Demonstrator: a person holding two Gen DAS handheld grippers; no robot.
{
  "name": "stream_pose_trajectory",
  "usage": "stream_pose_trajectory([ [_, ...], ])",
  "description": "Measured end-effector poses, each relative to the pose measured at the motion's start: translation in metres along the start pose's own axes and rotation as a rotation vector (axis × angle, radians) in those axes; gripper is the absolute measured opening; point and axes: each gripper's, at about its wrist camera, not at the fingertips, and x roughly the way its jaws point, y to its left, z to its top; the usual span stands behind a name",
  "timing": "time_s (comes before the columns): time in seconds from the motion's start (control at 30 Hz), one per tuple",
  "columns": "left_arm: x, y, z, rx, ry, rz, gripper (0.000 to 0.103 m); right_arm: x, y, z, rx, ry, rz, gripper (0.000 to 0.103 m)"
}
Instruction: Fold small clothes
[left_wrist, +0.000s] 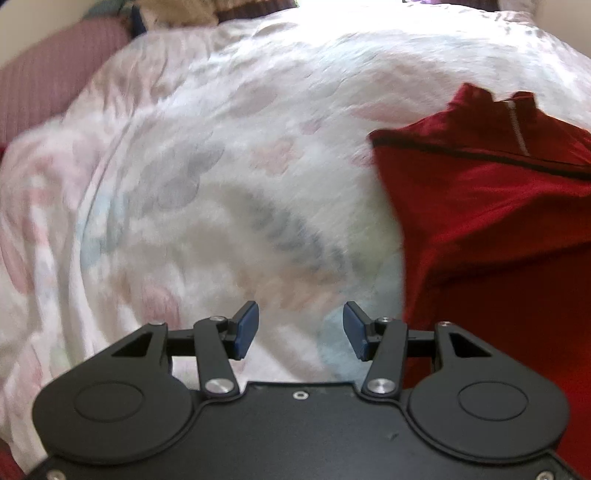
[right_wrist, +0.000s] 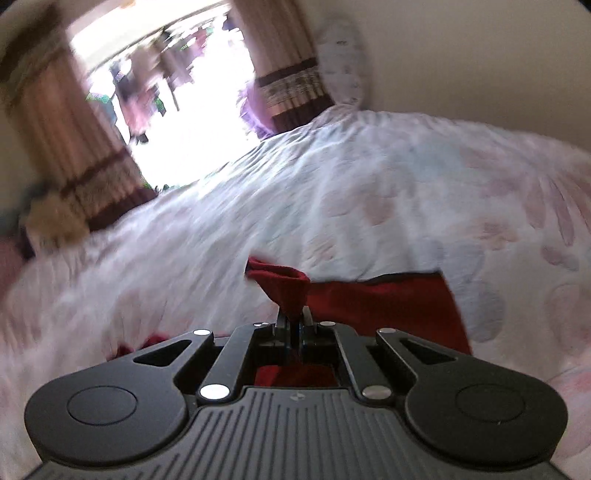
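A small red garment (left_wrist: 491, 206) with a short zip at the collar lies on the flowered bedspread (left_wrist: 221, 166), at the right of the left wrist view. My left gripper (left_wrist: 300, 330) is open and empty, over the bedspread just left of the garment. My right gripper (right_wrist: 293, 325) is shut on a bunched fold of the red garment (right_wrist: 284, 282), which stands up between the fingers. The rest of the garment (right_wrist: 388, 306) spreads out flat to the right behind them.
The bedspread (right_wrist: 369, 192) covers the whole bed. A pink ribbed cushion (left_wrist: 48, 74) lies at the far left. Brown curtains (right_wrist: 66, 140) frame a bright window (right_wrist: 166, 92) beyond the bed. A pale wall (right_wrist: 480, 66) rises at the right.
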Motion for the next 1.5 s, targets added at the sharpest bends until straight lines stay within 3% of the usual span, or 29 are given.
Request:
stream_pose_trajectory([
  [0.2, 0.003, 0.032, -0.006, -0.034, -0.024, 0.038, 0.052, 0.001, 0.088, -0.033, -0.079, 0.074, 0.068, 0.004],
  [0.43, 0.002, 0.064, -0.013, -0.093, -0.013, 0.001, 0.052, -0.006, 0.181, -0.064, -0.182, 0.109, 0.128, 0.004],
  [0.63, 0.007, 0.09, -0.024, -0.153, 0.018, 0.003, 0.052, -0.005, 0.242, -0.096, -0.226, 0.155, 0.182, 0.004],
  [0.87, -0.001, 0.092, -0.02, -0.159, -0.006, -0.031, 0.052, -0.006, 0.298, -0.143, -0.298, 0.225, 0.234, 0.005],
  [0.9, -0.002, 0.09, -0.02, -0.155, -0.007, -0.032, 0.052, -0.002, 0.305, -0.154, -0.325, 0.247, 0.224, 0.007],
  [0.97, -0.002, 0.088, -0.019, -0.146, -0.005, -0.034, 0.052, 0.014, 0.319, -0.176, -0.403, 0.351, 0.221, 0.032],
  [1.0, -0.001, 0.088, -0.019, -0.146, -0.004, -0.032, 0.052, 0.021, 0.325, -0.186, -0.43, 0.405, 0.228, 0.037],
  [1.03, -0.001, 0.088, -0.019, -0.147, -0.004, -0.031, 0.052, 0.028, 0.327, -0.196, -0.455, 0.446, 0.225, 0.051],
  [1.07, -0.001, 0.088, -0.018, -0.15, -0.006, -0.028, 0.052, 0.028, 0.328, -0.203, -0.478, 0.442, 0.221, 0.054],
  [1.17, -0.001, 0.087, -0.018, -0.154, -0.007, -0.029, 0.052, 0.017, 0.326, -0.202, -0.502, 0.41, 0.247, 0.055],
  [1.33, -0.002, 0.082, -0.019, -0.139, -0.005, -0.033, 0.052, -0.019, 0.297, -0.156, -0.367, 0.381, 0.374, 0.055],
  [1.5, -0.007, 0.068, -0.025, -0.116, -0.002, -0.05, 0.052, -0.077, 0.23, -0.116, -0.376, 0.297, 0.34, 0.062],
])
